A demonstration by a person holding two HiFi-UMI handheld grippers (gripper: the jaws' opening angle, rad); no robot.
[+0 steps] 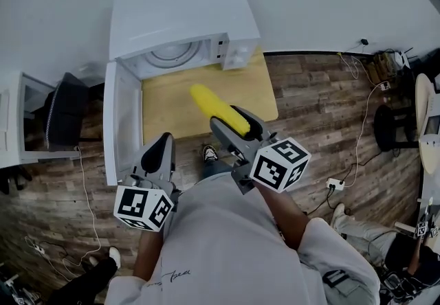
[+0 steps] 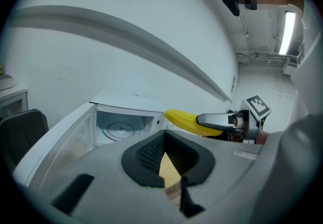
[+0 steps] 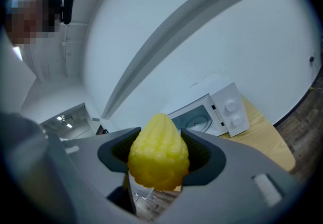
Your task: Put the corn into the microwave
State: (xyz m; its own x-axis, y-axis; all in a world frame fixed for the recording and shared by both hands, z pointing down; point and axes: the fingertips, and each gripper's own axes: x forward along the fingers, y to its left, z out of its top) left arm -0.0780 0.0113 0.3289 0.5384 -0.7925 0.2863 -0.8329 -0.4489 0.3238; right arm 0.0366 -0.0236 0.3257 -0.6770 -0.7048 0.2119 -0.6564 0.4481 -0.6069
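Note:
A yellow corn cob [image 1: 216,111] sticks out forward from my right gripper [image 1: 237,128], which is shut on its rear end; in the right gripper view the corn [image 3: 159,152] fills the space between the pads. The cob hangs above the wooden table [image 1: 168,108], in front of the white microwave [image 1: 182,29]. The microwave door [image 1: 122,121] is swung wide to the left, and the glass turntable [image 1: 168,55] shows inside. My left gripper [image 1: 159,152] is near the door's lower end, shut and holding nothing. From the left gripper view the corn [image 2: 184,119] and the microwave's cavity [image 2: 121,127] are ahead.
A black chair [image 1: 65,115] and a white cabinet [image 1: 14,118] stand left of the table. Cables and a power strip [image 1: 335,183] lie on the wood floor to the right, near a dark stool [image 1: 388,125]. The microwave's knob panel [image 3: 234,109] faces me.

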